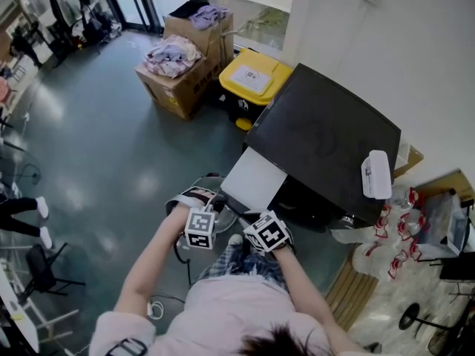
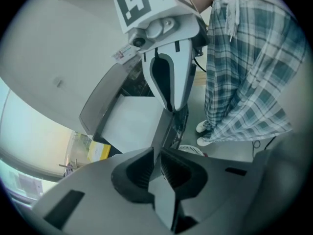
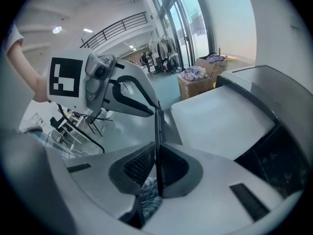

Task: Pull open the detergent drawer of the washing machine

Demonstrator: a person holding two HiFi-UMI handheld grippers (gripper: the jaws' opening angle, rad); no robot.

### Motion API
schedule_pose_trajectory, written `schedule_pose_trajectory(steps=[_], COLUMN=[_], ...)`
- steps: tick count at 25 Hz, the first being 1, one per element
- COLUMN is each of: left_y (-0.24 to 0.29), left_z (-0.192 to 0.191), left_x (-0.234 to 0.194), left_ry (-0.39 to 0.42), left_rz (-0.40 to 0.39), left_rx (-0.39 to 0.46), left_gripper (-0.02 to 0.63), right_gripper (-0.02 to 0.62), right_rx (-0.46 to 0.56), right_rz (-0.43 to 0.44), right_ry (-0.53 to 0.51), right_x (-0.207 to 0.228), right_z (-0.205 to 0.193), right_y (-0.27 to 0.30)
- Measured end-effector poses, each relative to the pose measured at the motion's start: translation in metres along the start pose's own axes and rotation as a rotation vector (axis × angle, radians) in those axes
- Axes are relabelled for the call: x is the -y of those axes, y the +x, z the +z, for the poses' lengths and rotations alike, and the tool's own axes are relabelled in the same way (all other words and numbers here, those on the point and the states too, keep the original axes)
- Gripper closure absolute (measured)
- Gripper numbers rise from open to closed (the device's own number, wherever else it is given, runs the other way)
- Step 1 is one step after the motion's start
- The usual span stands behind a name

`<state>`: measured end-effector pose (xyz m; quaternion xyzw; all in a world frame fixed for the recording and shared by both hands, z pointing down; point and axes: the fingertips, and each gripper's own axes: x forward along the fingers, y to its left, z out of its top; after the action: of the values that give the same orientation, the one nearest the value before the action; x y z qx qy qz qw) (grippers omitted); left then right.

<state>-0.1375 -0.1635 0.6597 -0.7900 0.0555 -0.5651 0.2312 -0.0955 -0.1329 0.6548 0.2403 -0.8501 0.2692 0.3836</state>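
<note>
A flat, smooth white panel, taken with some doubt to be the detergent drawer (image 1: pixel 256 178), is seen standing out from the front of the washing machine (image 1: pixel 319 143). The machine's top is a glossy black slab with squared corners. The panel's thin outer edge is pinched by both tools. The left gripper (image 2: pixel 157 166) has its dark ribbed fingers (image 2: pixel 141 170) drawn narrow onto the grey rim. The right gripper (image 3: pixel 157 168) is clamped likewise on the same edge, just beside it. Open, polished grey-green floor (image 1: pixel 111 147) is left on the machine's left. Cardboard boxes (image 1: pixel 178 80) heaped with soft clothes and a yellow-lidded bin (image 1: pixel 256 76) are set well apart from the grippers. Plaid trousers (image 2: pixel 244 82) are shown only in the left gripper view. A curved railing (image 3: pixel 117 23) is shown only in the right gripper view.
</note>
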Motion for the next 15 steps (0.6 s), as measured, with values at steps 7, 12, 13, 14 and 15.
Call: schedule_pose_trajectory(steps=[7,12,13,14,15], left_y=[-0.036,-0.068,-0.076,-0.084,-0.092], left_z=[0.007,0.016,0.017,0.018,0.018], left_x=[-0.038,-0.094,-0.106,-0.118,-0.129], left_ry=[-0.240,-0.494,-0.550,-0.607,-0.665], left_rz=[0.106,0.262,0.300,0.338,0.376], left_rx=[0.165,0.349,0.391,0.434,0.478], left_gripper=[0.554,0.563,0.563,0.565,0.565], right_gripper=[0.555,0.574,0.575,0.577,0.577], right_rx=[0.183,0.428,0.481,0.533,0.584], right_rz=[0.035,-0.031,-0.055,-0.082,-0.112], right_ry=[0.088,0.119,0.122,0.125,0.129], right_x=[0.010,0.044,0.053,0.061,0.069], right_z=[0.022,0.060,0.068,0.075,0.081], right_y=[-0.040,-0.096,-0.109,-0.122,-0.136])
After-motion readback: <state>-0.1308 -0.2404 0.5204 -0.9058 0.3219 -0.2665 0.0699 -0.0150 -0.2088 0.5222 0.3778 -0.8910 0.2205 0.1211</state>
